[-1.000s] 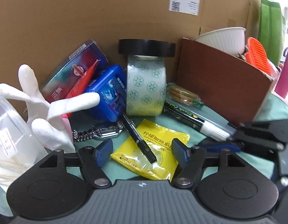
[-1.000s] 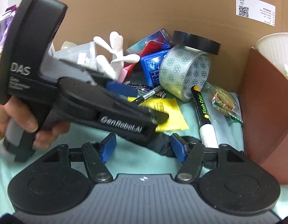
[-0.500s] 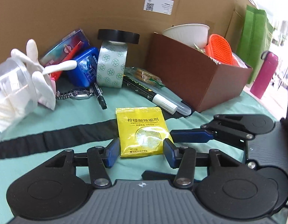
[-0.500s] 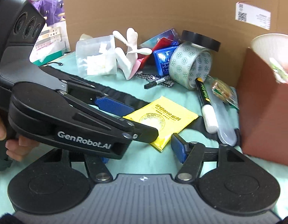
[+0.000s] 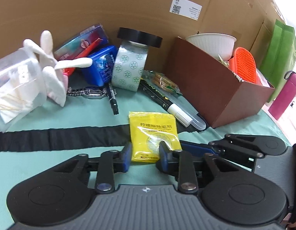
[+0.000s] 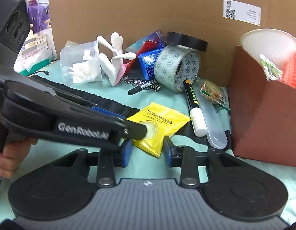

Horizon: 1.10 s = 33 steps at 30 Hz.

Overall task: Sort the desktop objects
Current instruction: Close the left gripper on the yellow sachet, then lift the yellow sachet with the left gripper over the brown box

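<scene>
Where both tools (image 5: 145, 158) (image 6: 148, 152) gape beside yellow sachet (image 5: 153, 137) — purple toy (image 6: 39, 15) right-view only.

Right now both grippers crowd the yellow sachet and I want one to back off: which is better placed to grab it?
Probably left. The left gripper straddles the yellow sachet squarely at its near edge. The right gripper frames only a corner.

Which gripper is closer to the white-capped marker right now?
Right. The right gripper sits just short of the white-capped marker, slightly to its left. The left gripper is farther, with the yellow sachet between its open fingers.
</scene>
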Available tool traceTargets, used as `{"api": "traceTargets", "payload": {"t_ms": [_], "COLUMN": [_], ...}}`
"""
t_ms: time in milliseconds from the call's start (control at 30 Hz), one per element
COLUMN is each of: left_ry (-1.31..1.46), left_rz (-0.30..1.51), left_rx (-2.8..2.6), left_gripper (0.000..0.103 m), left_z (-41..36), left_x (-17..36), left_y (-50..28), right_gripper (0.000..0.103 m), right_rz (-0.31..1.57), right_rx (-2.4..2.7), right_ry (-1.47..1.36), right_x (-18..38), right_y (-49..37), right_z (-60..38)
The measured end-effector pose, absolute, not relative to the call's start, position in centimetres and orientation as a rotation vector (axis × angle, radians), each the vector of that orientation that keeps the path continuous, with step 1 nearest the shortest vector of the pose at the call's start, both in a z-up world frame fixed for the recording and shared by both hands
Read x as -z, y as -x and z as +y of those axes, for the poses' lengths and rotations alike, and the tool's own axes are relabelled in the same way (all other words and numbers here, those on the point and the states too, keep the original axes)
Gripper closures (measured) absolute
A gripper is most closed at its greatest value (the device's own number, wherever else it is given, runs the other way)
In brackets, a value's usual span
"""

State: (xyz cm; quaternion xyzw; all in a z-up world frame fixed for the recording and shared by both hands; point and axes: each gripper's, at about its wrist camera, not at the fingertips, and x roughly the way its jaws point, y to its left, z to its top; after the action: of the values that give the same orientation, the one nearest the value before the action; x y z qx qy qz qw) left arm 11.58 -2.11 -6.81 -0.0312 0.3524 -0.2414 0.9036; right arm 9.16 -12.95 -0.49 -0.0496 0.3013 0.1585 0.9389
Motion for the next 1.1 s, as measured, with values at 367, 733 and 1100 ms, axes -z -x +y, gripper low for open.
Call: {"api": "traceTargets", "payload": {"t_ms": [367,733,1100], "left_ry": [0.152,0.14,0.097], "left_rz": [0.718,0.499,0.386], "left_rx": [0.5,0.58,0.709], "left_gripper": [0.087,0.087,0.087], "left_z": [-2.6,-5.3,-12.9], "left_x": [6.2,-1.0,-5.9], "left_y": [-9.2,-6.9,-10.0], "right_gripper": [0.092,0.092,0.092], "right_rz": [0.571,0.353,0.198], "right_rx": [-0.262,-0.189,-0.048], "right_ry": [0.068,0.067,0.049], "right_x": [-0.2,-5.7,-10.7], "right_y": [-7.0,-3.6,-3.7], "right_z": [-14.9,-17.4,-24.0]}}
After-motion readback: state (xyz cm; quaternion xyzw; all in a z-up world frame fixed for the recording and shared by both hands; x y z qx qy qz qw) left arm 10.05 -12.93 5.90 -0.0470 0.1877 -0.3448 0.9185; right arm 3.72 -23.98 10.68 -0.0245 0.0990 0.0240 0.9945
